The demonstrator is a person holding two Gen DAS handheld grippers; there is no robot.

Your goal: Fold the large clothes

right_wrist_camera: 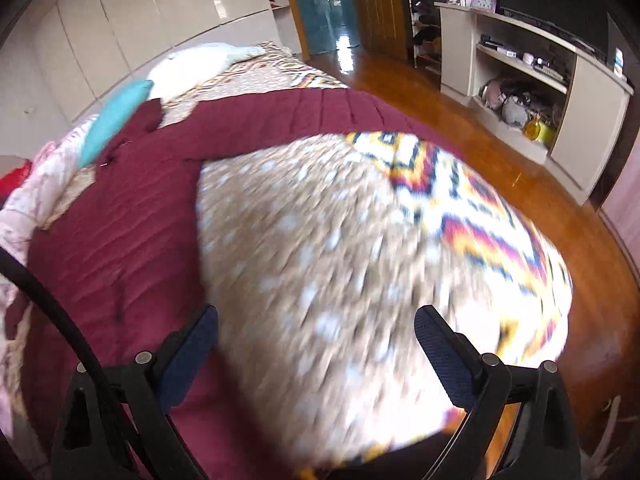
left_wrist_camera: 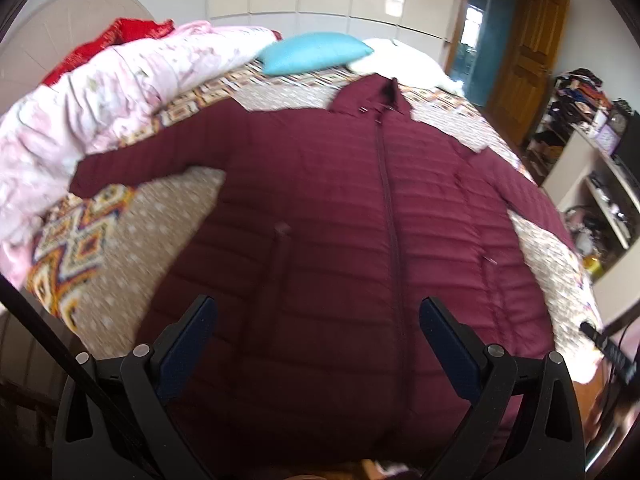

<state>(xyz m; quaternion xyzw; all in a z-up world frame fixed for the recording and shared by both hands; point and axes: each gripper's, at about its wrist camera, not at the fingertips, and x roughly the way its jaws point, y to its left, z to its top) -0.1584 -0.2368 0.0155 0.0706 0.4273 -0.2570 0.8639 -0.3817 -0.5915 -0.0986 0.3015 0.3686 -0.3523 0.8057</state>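
While both claws are hovering with their jaws spread wide and nothing between them, I am treating this as the approach before the first fold. The maroon quilted jacket (left_wrist_camera: 340, 208) is lying front up and zipped on the patterned bedspread (left_wrist_camera: 92, 256), collar toward the far side, both sleeves spread outward.

I am holding the left gripper (left_wrist_camera: 318, 332) above the lower body of the jacket, near the hem, just left of the zipper (left_wrist_camera: 390, 216). To do this well, I am judging that each claw should come down on a sleeve or a side edge, pinch through the full padded thickness, and carry it inward toward the zipper line without dragging the bedspread along. Puffy fabric tends to spring back, so a deep bite looks safer than a fingertip nip.

My right gripper (right_wrist_camera: 316, 334) is hanging over bare bedspread, beside the jacket's side edge and below the right sleeve (right_wrist_camera: 280, 116), which is stretching toward the bed's edge. That view is badly blurred, so I am not trusting it for fine placement.

Only the left view is showing me the whole garment, the pink floral quilt (left_wrist_camera: 92, 92) and the turquoise pillow (left_wrist_camera: 312, 52). Only the right view is showing how close that sleeve is lying to the drop onto the wooden floor (right_wrist_camera: 500, 152).
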